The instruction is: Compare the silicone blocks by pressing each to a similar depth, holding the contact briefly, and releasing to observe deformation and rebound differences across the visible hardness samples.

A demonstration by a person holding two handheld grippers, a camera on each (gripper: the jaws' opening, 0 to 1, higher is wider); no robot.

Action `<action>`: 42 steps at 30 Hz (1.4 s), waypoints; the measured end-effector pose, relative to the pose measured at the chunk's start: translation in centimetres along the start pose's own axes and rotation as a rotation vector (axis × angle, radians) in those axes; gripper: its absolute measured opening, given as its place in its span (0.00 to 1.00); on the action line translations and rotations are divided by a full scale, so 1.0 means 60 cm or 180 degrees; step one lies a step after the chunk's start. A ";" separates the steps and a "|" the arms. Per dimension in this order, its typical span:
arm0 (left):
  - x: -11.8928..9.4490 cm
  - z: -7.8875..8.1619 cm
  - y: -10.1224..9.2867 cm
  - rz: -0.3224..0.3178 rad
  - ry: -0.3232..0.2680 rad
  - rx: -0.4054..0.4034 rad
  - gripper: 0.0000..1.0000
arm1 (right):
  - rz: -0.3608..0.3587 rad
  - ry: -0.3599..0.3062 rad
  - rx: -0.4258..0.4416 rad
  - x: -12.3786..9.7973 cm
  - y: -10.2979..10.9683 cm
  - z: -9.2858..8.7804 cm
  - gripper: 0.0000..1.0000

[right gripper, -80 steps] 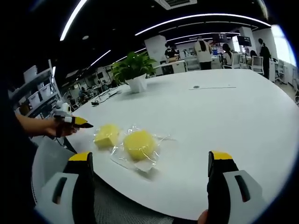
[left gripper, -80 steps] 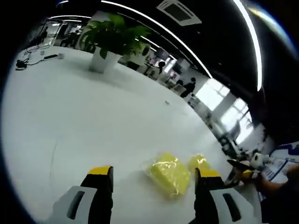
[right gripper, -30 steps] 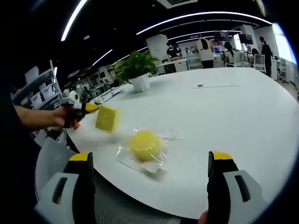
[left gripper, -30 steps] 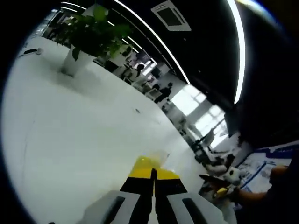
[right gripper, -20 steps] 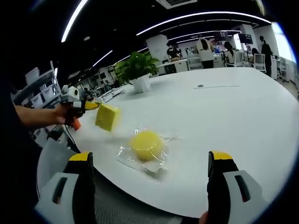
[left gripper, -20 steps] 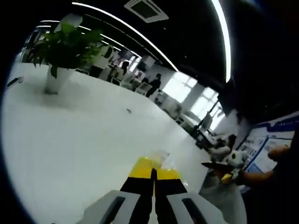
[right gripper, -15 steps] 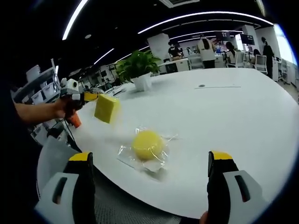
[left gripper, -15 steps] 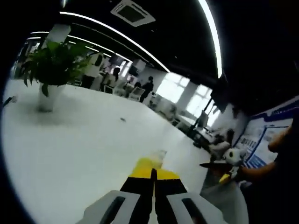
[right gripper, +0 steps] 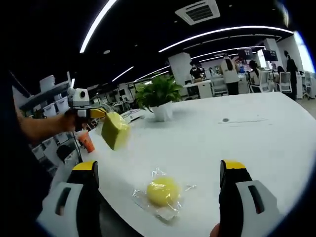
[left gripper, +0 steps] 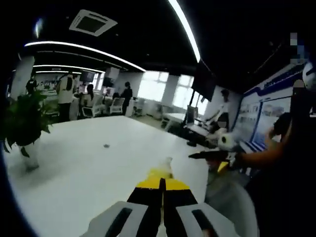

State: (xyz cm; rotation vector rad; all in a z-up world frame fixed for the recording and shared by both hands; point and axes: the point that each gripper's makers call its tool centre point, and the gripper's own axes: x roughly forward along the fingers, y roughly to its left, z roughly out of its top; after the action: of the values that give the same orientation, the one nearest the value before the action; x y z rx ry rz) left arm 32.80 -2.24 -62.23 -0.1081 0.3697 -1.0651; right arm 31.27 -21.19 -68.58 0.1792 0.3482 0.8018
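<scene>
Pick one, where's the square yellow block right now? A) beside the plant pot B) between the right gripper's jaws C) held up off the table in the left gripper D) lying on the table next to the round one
C. In the right gripper view the left gripper holds the square yellow block in the air above the white table, while the round yellow block lies in its clear wrap on the table between the open jaws of the right gripper.

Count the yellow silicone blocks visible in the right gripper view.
2: a square block held above the table by the left gripper, and a round block bagged on the table.
</scene>
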 end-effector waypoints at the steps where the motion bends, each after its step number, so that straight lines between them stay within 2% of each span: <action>1: 0.002 0.003 -0.005 -0.0027 -0.0022 -0.0009 0.00 | 0.0060 -0.0009 -0.0004 0.003 0.005 0.006 0.96; 5: 0.007 0.023 -0.029 -0.0172 -0.0159 -0.0096 0.00 | 0.0305 -0.0008 -0.0059 0.021 0.030 0.025 0.96; 8: 0.007 0.045 -0.040 -0.0248 -0.0277 -0.0164 0.00 | 0.0667 -0.0049 -0.0090 0.041 0.063 0.040 0.96; 10: 0.006 0.059 -0.048 -0.0298 -0.0328 -0.0170 0.00 | 0.0755 -0.0085 -0.0124 0.052 0.070 0.045 0.96; 16: 0.007 0.084 -0.062 -0.0345 -0.0361 -0.0118 0.00 | 0.1062 -0.0083 -0.0313 0.089 0.108 0.056 0.96; 19: 0.008 0.089 -0.070 -0.0363 -0.0358 -0.0093 0.00 | 0.1204 -0.0221 -0.0366 0.101 0.128 0.074 0.96; 23: 0.007 0.093 -0.085 -0.0421 -0.0346 -0.0048 0.00 | 0.1449 -0.0306 -0.0408 0.108 0.152 0.087 0.83; 26: 0.007 0.100 -0.094 -0.0454 -0.0367 -0.0041 0.00 | 0.1564 -0.0362 -0.0349 0.115 0.166 0.096 0.82; 28: 0.006 0.108 -0.101 -0.0482 -0.0422 -0.0066 0.00 | 0.1655 -0.0377 -0.0169 0.118 0.178 0.102 0.81; 30: 0.006 0.116 -0.108 -0.0513 -0.0464 -0.0071 0.00 | 0.1738 -0.0385 -0.0114 0.118 0.185 0.103 0.77; 32: 0.007 0.119 -0.110 -0.0517 -0.0480 -0.0051 0.00 | 0.1765 -0.0413 -0.0123 0.117 0.191 0.105 0.70; 36: 0.005 0.127 -0.114 -0.0555 -0.0554 -0.0120 0.00 | 0.1775 -0.0544 -0.0079 0.118 0.198 0.123 0.67; 39: 0.004 0.130 -0.116 -0.0568 -0.0583 -0.0124 0.00 | 0.1836 -0.0623 -0.0055 0.113 0.206 0.133 0.57; 42: 0.001 0.136 -0.119 -0.0565 -0.0637 -0.0140 0.00 | 0.1825 -0.0633 -0.0049 0.113 0.206 0.133 0.50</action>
State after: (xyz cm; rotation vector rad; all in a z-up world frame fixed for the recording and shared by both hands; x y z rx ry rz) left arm 29.71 -6.51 -52.76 -0.2889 0.2051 -1.2098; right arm 30.32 -7.97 -59.21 0.3503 0.0978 1.3401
